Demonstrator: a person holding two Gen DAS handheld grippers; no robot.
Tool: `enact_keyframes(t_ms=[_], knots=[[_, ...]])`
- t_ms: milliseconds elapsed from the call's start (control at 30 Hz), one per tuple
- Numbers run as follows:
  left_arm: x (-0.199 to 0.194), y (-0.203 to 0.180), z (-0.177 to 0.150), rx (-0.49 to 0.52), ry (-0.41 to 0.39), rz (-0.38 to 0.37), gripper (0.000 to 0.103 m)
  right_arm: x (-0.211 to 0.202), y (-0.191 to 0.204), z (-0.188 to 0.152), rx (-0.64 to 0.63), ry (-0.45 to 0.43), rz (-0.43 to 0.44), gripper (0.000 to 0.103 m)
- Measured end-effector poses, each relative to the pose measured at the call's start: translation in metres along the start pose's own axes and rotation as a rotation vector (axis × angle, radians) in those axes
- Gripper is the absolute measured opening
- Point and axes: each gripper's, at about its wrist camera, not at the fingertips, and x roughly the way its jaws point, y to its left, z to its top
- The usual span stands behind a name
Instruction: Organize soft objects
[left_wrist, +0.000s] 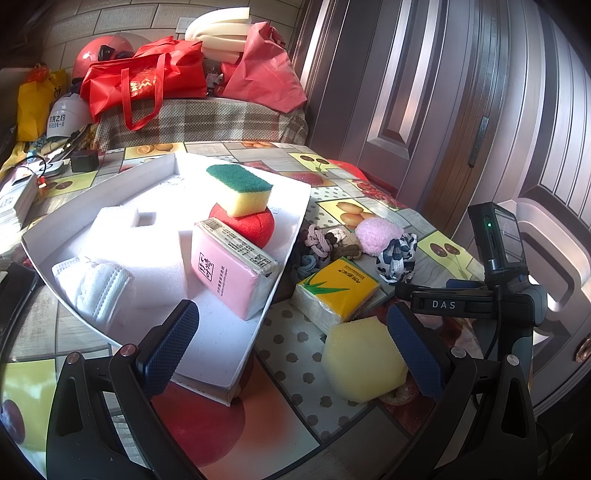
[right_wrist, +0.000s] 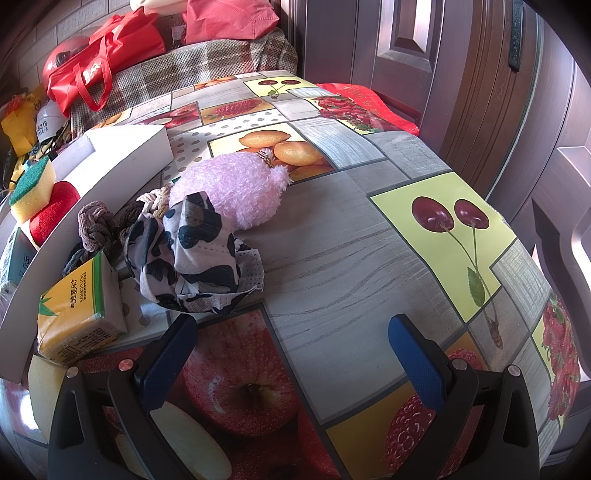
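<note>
Both hand-held grippers hang wide open and empty, left (left_wrist: 291, 343) over the white tray's (left_wrist: 258, 325) corner, right (right_wrist: 293, 354) above bare tabletop (right_wrist: 332, 258). Sorting seems half done. The yellow sponge (left_wrist: 364, 360) beside the tray likely goes next.

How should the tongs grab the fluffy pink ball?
Judging by its shape, pinch the pink ball across its round middle, coming down from above. The right tongs are open and nearest. Its near-left side touches the spotted cloth, so avoid that edge.
</note>
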Motion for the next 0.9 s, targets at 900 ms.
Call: enact_keyframes(t_ms=[900], knots=[[0.0015,-0.0005,-0.0002,-0.004,0.006,-0.003,0.103,-0.0001,-0.0004,-0.0002,0.000,0.000,0.000,0.103]])
